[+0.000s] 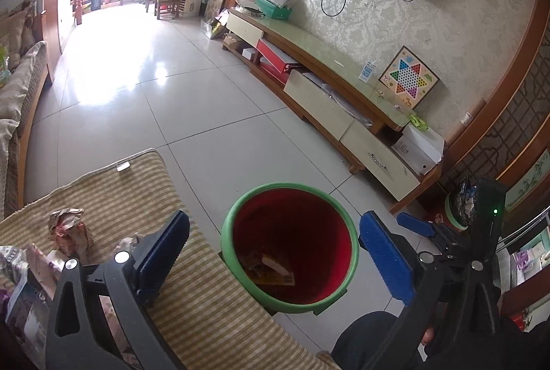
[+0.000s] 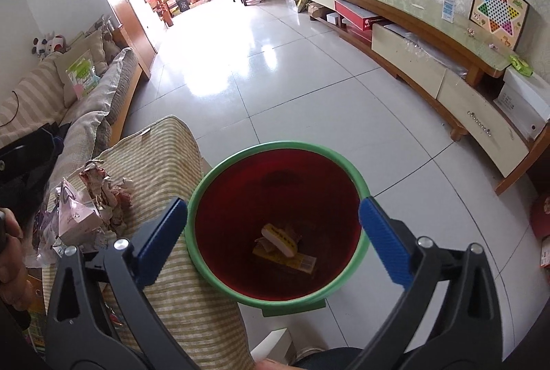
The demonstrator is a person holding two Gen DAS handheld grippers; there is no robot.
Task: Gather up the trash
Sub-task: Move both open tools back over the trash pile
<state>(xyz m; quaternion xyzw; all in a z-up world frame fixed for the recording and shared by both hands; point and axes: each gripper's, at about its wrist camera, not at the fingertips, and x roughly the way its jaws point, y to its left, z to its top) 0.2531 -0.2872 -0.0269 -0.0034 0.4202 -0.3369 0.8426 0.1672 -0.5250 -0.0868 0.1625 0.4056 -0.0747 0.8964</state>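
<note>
My right hand-held gripper (image 2: 273, 234) hangs over the bin (image 2: 202, 194), its blue pads spread wide with nothing between them; the left pad sits over the bin's left rim and the right pad over its right rim. My left hand-held gripper (image 1: 273, 251) is just as wide apart and empty, one pad above the striped cloth left of the bin, the other right of the bin's rim. In the left wrist view the right tool's blue pad and black body show further right of the bin.

The bin is red inside with a green rim and stands on the tiled floor (image 2: 309, 95), pressed against the striped cloth (image 2: 165, 157). At its bottom lie a yellow-and-white wrapper (image 2: 279, 237) and a flat yellow carton (image 2: 295, 261).

Left of the bin, on the cloth, more trash waits: a crumpled paper wad (image 2: 106, 189) and, beside it, a pale pink packet (image 2: 74, 215). Across the floor, right of the bin, a long low cabinet (image 2: 429, 26) runs along the wall.
</note>
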